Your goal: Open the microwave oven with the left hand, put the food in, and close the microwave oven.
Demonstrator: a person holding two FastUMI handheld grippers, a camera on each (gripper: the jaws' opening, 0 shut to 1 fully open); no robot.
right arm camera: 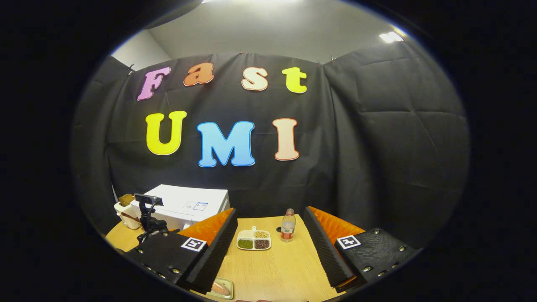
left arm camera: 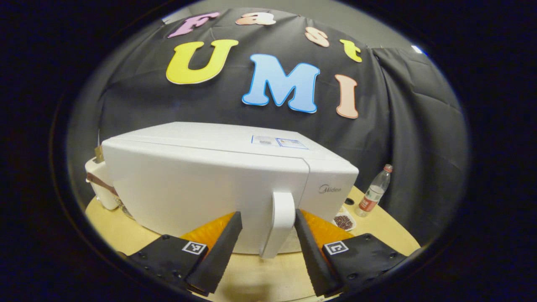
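The white microwave [left arm camera: 201,184] stands with its door closed in the left gripper view. Its vertical handle [left arm camera: 280,222] sits between the fingers of my left gripper [left arm camera: 267,214], which is open around it; the right finger is close beside the handle and the left finger stands apart. In the right gripper view the microwave [right arm camera: 188,204] is at the far left of the table. My right gripper [right arm camera: 269,212] hangs open above the table with nothing in it. A small tray with a piece of food [right arm camera: 221,288] lies near the table's front edge, under its left finger.
A divided dish of beans [right arm camera: 253,240] and a plastic bottle [right arm camera: 288,225] stand mid-table, the bottle [left arm camera: 374,191] to the right of the microwave. A white toaster [left arm camera: 100,184] sits to its left. The round wooden table [right arm camera: 277,268] ends near the cloth wall.
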